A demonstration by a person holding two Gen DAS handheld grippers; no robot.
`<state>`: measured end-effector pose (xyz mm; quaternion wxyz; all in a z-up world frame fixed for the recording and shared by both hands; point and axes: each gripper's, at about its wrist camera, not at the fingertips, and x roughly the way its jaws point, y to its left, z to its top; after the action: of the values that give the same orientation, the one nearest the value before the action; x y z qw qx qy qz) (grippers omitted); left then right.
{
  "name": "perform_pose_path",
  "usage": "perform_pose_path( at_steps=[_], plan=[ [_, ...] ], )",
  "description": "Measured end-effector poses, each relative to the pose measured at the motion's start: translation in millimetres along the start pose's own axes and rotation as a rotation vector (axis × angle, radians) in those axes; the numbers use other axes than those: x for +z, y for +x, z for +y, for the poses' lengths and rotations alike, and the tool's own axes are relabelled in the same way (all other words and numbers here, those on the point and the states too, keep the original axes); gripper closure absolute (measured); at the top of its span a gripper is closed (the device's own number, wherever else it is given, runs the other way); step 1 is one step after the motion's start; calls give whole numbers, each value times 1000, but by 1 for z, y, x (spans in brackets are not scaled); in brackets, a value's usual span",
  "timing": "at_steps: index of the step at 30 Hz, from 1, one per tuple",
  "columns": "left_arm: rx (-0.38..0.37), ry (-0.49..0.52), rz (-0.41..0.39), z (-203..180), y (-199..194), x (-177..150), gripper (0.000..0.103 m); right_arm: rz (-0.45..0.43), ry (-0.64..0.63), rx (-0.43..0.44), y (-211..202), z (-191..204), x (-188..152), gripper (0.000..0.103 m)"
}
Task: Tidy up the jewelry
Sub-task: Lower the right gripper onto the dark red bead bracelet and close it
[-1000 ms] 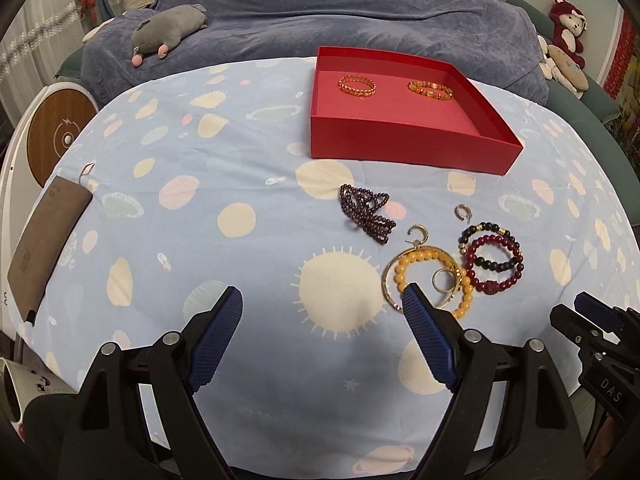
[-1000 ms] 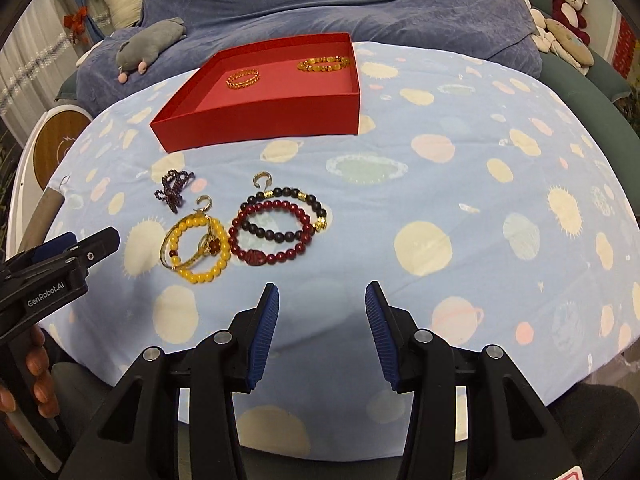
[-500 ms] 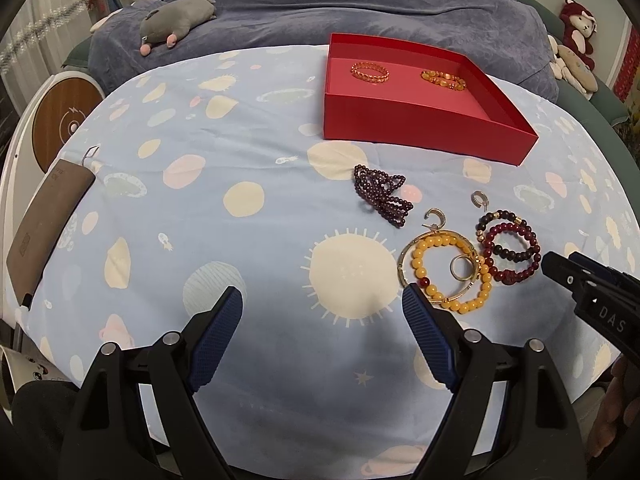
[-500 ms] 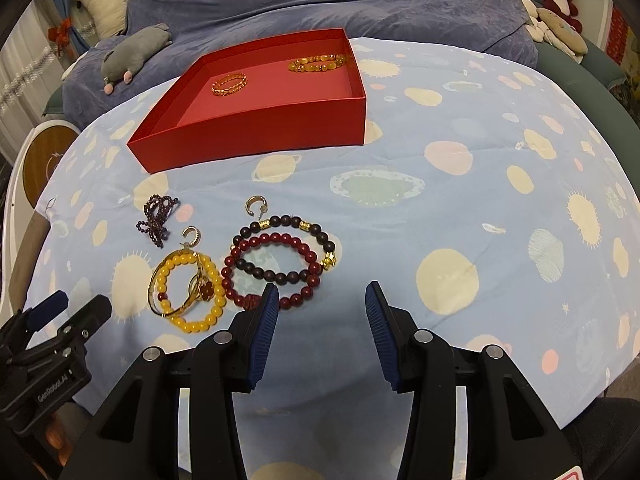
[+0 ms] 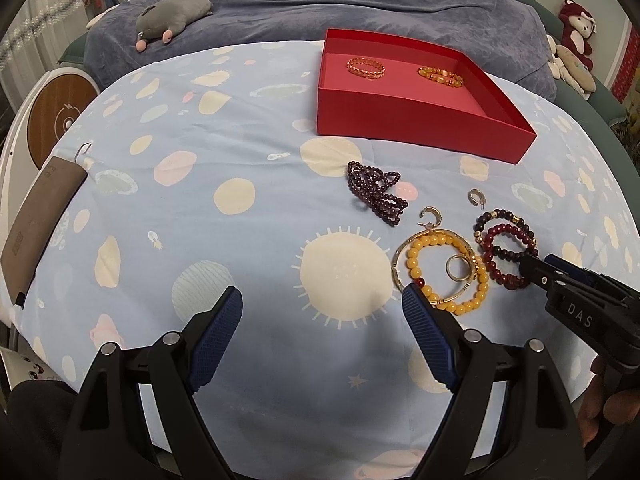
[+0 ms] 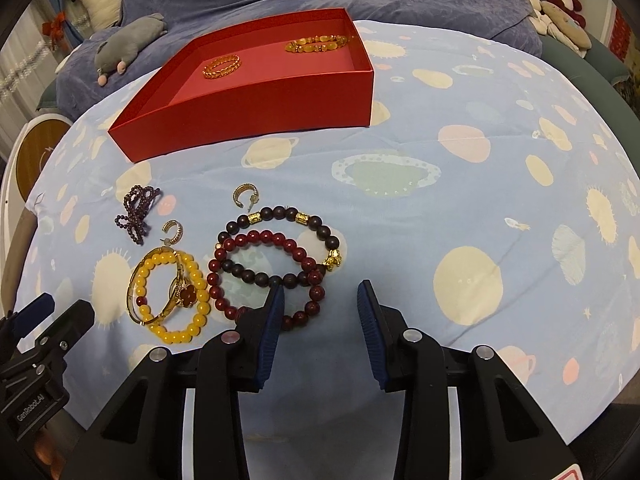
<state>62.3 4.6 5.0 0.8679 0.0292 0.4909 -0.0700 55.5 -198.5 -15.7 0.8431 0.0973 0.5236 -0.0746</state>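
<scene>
Closing its jaws around the dark red bracelet [image 6: 264, 276], the right claw [image 6: 320, 312] is risking snagging the overlapping black bracelet [image 6: 280, 240]; nothing clamped yet.

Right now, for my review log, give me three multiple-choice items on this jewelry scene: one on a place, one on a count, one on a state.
1. Where does the red-bead bracelet lie?
A. in the red tray
B. on the sheet, overlapping the dark-bead bracelet
C. on the grey plush

2. How many pieces lie in the red tray?
A. none
B. two
C. five

3. What do the left tongs hold?
A. nothing
B. the yellow-bead bracelet
C. a hoop earring

Key: 1 B, the two bead loops cross on the sheet. 2 B, a gold chain bracelet and an amber-bead bracelet lie inside. 3 A, only bare sheet shows between the wide-apart pads.
</scene>
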Motion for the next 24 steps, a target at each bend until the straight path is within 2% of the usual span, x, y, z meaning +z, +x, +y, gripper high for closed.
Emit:
perform_pose_path(
  at_steps=[6,13,18,24],
  plan=[
    [-3,2,-3,-1,-1,0,25,12,14,-1,-3,-10,-3,93],
    [-30,5,-1,-8,0,3,26,29,65,41,-15,-26,-25,95],
    [-35,5,13,-13,9,6,31,29,59,52,-21,-26,-33,95],
    [-70,-7,12,-19,8,9,31,26,12,44,-23,-20,-39,95]
  ],
)
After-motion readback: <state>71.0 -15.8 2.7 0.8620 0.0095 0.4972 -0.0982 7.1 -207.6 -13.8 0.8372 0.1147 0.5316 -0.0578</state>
